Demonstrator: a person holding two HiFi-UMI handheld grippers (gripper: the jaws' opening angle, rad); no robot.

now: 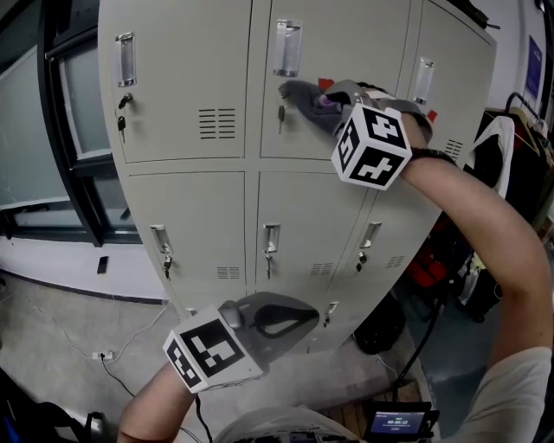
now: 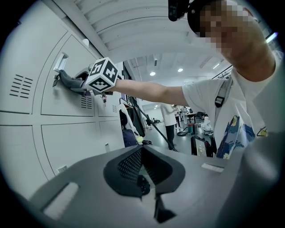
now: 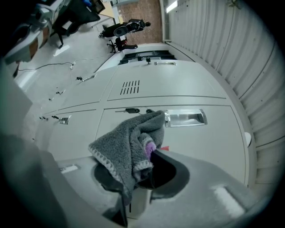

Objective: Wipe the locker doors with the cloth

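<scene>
Clamped right gripper [image 1: 322, 102] on grey cloth [image 1: 303, 93], pressed ahead of its jaws onto locker door [image 1: 346, 52] below handle [image 1: 287, 48] for wiping contact; parked left gripper [image 1: 290, 316] closed, empty, low.

Beside the cloth [image 1: 305, 95], handle [image 1: 287, 48] and key [image 1: 280, 113] jut out.

Floor [image 1: 52, 329]: grey concrete, below and left of the left claw [image 1: 294, 318]; a white cable [image 1: 99, 355] trails across it.
Window [image 1: 86, 104]: dark-framed, far left of the right claw [image 1: 312, 99].
Ceiling [image 2: 133, 26]: white ribbed panels with round recessed lights [image 2: 152, 73].
Far wall [image 3: 142, 11]: possibly brick.
Hanging garments [image 1: 498, 147]: right of the right claw.
Wall poster [image 1: 532, 65]: blue, upper right of the right claw.
Lighting: even, indoor.
</scene>
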